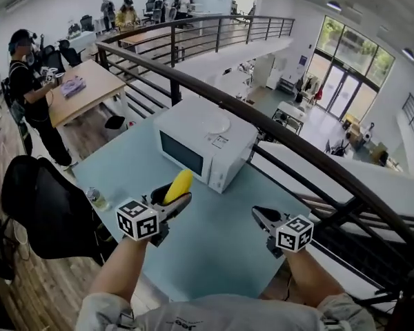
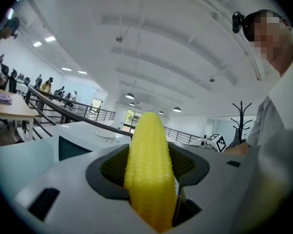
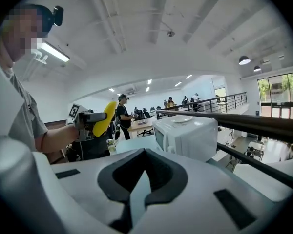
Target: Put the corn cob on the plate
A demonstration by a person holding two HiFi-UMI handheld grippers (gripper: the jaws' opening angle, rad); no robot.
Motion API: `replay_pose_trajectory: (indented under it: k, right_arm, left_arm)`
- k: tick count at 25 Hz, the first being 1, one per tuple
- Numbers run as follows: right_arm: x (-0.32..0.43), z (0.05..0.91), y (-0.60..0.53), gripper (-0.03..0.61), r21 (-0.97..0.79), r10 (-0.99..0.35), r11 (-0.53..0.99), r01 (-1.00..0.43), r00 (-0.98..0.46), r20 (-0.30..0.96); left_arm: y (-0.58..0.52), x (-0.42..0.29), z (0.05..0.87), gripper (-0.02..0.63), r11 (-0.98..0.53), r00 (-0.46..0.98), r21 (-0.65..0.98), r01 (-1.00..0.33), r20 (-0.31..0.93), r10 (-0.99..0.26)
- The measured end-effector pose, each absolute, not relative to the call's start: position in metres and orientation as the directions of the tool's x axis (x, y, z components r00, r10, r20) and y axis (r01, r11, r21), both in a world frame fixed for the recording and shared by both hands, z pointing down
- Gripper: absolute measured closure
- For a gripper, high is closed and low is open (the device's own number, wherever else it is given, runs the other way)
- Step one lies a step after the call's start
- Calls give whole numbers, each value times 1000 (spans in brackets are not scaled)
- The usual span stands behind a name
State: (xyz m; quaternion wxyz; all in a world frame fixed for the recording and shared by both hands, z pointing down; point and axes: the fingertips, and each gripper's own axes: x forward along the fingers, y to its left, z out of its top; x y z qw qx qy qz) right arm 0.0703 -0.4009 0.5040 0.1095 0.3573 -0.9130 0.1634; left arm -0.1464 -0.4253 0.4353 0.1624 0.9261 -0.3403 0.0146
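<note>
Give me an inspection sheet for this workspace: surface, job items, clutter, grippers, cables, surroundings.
Surface: light blue table, mostly bare.
Job's things: corn cob held in the left gripper; white plate on top of the microwave.
Clutter: plastic bottle at the table's left edge.
Grippers: left gripper shut on the corn cob; right gripper shut, empty, above the table.
Cables: nothing seen.
Surroundings: black railing behind the table, black chair at left, people at desks beyond.
</note>
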Motion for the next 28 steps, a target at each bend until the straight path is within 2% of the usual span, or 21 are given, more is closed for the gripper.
replay_pose_trajectory:
  k: [4, 12, 28]
  right_arm:
    - [76, 489, -458, 561, -171, -625, 713, -680, -726, 287]
    - [86, 482, -546, 561, -185, -637, 705, -685, -726, 258]
    - [72, 479, -677, 561, -102, -625, 731, -675, -721, 298]
  left_arm:
    - [-459, -135, 426, 359, -717, 760, 254, -649, 159, -630]
    - [-537, -124, 412, 360, -719, 737, 172, -674, 224, -637]
    - [-669, -129, 428, 360, -749, 684, 5, -662, 411, -602]
